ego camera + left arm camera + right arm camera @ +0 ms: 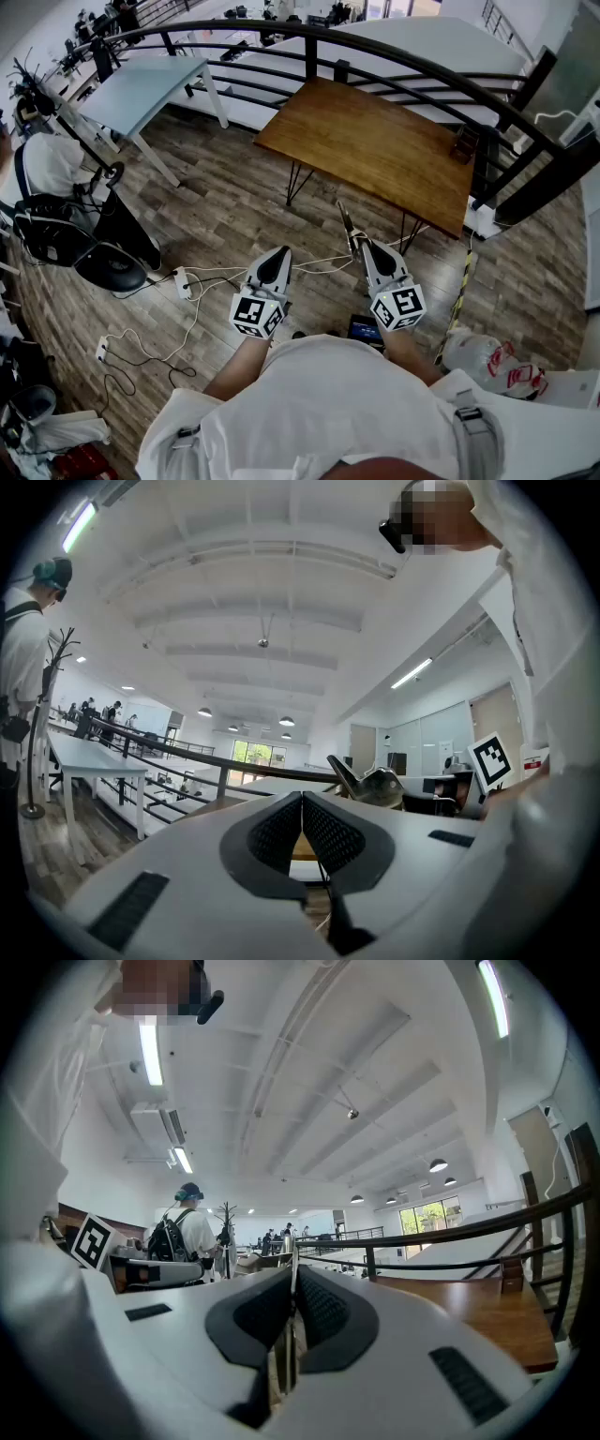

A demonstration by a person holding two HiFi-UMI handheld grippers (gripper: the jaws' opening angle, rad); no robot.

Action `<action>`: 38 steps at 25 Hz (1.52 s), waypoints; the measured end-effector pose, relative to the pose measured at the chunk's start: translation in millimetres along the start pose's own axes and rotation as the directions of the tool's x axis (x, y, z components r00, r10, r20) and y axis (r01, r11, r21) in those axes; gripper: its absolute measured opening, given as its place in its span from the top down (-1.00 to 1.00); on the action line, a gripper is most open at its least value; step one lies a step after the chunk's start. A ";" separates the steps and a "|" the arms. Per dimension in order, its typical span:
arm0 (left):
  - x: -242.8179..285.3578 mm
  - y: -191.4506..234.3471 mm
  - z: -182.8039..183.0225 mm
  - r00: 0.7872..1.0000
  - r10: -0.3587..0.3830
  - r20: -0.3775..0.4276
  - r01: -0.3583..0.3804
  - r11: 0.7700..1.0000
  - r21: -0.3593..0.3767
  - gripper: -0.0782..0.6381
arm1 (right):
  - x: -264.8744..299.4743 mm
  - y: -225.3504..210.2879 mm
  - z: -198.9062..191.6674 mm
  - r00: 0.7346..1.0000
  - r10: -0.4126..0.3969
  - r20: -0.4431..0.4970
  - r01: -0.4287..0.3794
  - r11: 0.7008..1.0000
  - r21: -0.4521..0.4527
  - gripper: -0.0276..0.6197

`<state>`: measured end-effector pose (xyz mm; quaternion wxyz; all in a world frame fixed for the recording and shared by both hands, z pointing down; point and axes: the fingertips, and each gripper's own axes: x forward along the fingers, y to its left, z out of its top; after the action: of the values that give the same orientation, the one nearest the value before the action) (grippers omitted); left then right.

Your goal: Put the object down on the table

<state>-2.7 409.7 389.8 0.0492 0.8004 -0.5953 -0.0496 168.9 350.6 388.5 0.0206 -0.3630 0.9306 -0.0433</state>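
Below us lies a floor of grey-brown wooden planks (234, 206), and a curved black railing (309, 42) closes it on the far side. In front of the railing stands the brown wooden table (375, 150) on thin black legs. On its far right corner is a small dark object (464, 145) that we cannot identify. To the left stands a pale blue table (141, 89), and close to it a person in a white shirt (47, 164) is beside a black office chair (111, 267). A white plastic bag (483, 361) lies at the lower right, and its red print is too small to read. White cables (202, 300) with power strips run over the floor between the chair and us. The left gripper (277, 258) is held over the floor with its jaws closed together and nothing between them. The right gripper (367, 251) presses its jaws on the handle end of the metal tongs (346, 223). The tongs point forward toward the near edge of the wooden table, in the air and not on the table. Their two arms lie close together, almost closed, and we see nothing caught in them. Each gripper carries a cube with black-and-white square markers, the left cube (255, 314) and the right cube (398, 307).
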 end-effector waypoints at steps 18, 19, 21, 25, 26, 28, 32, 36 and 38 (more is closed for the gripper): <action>-10.0 -35.4 -9.0 0.997 -0.047 -0.053 0.046 0.999 -0.019 0.73 | -22.8 8.0 -2.0 0.999 0.051 0.018 -0.052 0.998 0.047 0.83; -9.7 -37.3 -8.8 0.997 -0.048 -0.056 0.048 0.999 -0.017 0.73 | -24.4 6.7 -2.0 0.999 0.050 0.021 -0.051 0.997 0.052 0.83; -9.4 -40.8 -8.0 0.997 -0.050 -0.059 0.049 0.999 -0.011 0.73 | -27.5 3.6 -2.4 0.998 0.049 0.028 -0.050 0.997 0.062 0.83; -10.5 -50.2 -7.5 0.996 -0.068 -0.062 0.067 0.998 -0.006 0.73 | -35.6 0.6 -1.2 0.998 0.053 0.042 -0.057 0.996 0.075 0.83; -10.8 -54.1 -8.0 0.995 -0.073 -0.061 0.073 0.997 -0.006 0.73 | -38.9 -0.2 -1.2 0.997 0.059 0.048 -0.062 0.995 0.075 0.83; -10.8 -62.7 -9.4 0.995 -0.078 -0.061 0.078 0.997 -0.004 0.73 | -46.5 -2.3 -1.8 0.996 0.071 0.059 -0.075 0.995 0.071 0.83; -7.0 -75.1 -10.7 0.995 -0.081 -0.057 0.082 0.997 0.007 0.73 | -59.6 -8.4 -2.1 0.996 0.074 0.057 -0.079 0.994 0.077 0.83; -5.3 -80.3 -14.3 0.995 -0.077 -0.059 0.077 0.997 0.000 0.73 | -70.2 -15.5 -5.7 0.997 0.061 0.054 -0.066 0.994 0.088 0.83; -4.6 -81.4 -16.9 0.995 -0.074 -0.065 0.074 0.997 -0.005 0.73 | -75.0 -22.8 -8.5 0.998 0.045 0.053 -0.051 0.993 0.108 0.83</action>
<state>75.5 437.7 395.4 0.0679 0.8231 -0.5632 -0.0260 238.9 385.2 399.6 0.0649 -0.3398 0.9344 -0.0846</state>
